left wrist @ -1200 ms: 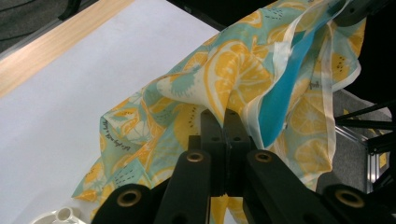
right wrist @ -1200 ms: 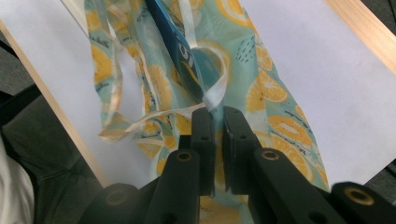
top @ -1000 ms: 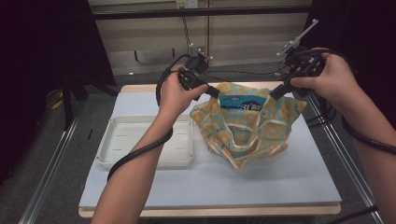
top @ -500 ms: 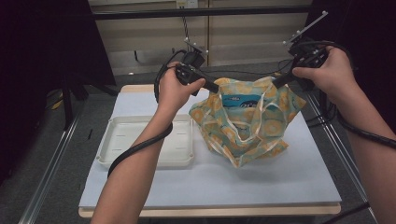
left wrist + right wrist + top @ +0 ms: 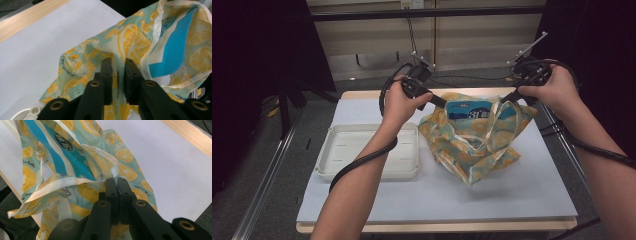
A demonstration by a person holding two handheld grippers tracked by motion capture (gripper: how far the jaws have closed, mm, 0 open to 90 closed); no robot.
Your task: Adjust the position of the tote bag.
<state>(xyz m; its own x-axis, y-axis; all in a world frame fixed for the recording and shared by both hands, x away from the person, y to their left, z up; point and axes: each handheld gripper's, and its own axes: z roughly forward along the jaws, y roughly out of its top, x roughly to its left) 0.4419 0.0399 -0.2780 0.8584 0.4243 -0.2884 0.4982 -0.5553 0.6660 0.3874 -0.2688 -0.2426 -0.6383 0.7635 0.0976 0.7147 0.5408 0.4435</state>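
A teal cloth bag (image 5: 477, 137) printed with orange slices stands on the white table, and a blue package (image 5: 464, 111) shows in its mouth. My left gripper (image 5: 443, 102) is at the bag's left rim. In the left gripper view its jaws (image 5: 117, 62) have just been opening, and a gap now shows with the bag's cloth (image 5: 130, 37) in it, unpinched. My right gripper (image 5: 504, 98) holds the right rim up. In the right gripper view it (image 5: 116, 180) is shut on a fold of the bag (image 5: 125, 157), beside the blue package (image 5: 72, 152).
A shallow white tray (image 5: 367, 152) lies on the table left of the bag. The table's wooden back edge (image 5: 362, 94) runs behind both hands. Black cables trail from both grippers, and a metal rail runs along each side of the table.
My left gripper's jaws have parted from the bag's left rim. The right hand has come down a little with the right rim still in its jaws.
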